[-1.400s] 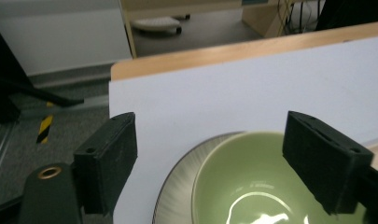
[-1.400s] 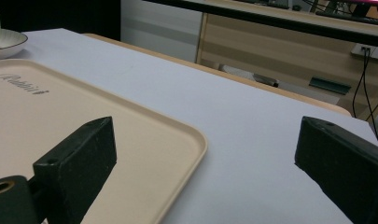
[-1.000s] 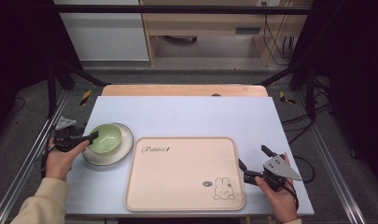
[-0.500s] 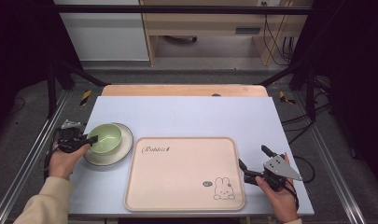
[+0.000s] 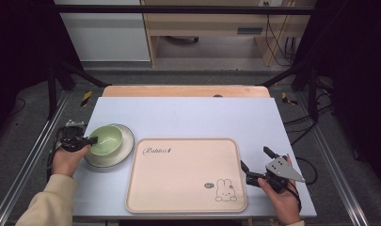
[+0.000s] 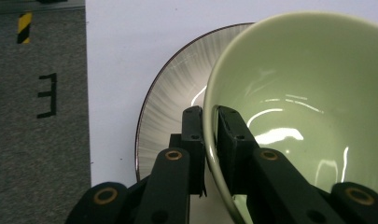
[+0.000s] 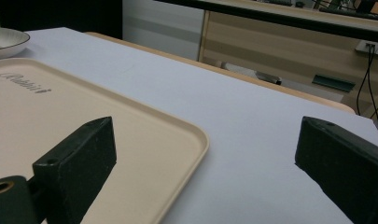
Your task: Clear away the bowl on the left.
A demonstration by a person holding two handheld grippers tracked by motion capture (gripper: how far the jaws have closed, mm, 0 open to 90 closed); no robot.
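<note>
In the high view, the green bowl [image 5: 106,139] sits on a plate [image 5: 125,147] at the worktop's [image 5: 188,115] left side, beside the beige tray [image 5: 183,176]. The left gripper view resolves the grip: the left hand-held gripper [image 6: 210,116] has just been closing and clamps the bowl's rim, one jaw inside, one outside. The right hand-held gripper [image 5: 256,162] stands wide apart at the tray's right edge, holding nothing.
</note>
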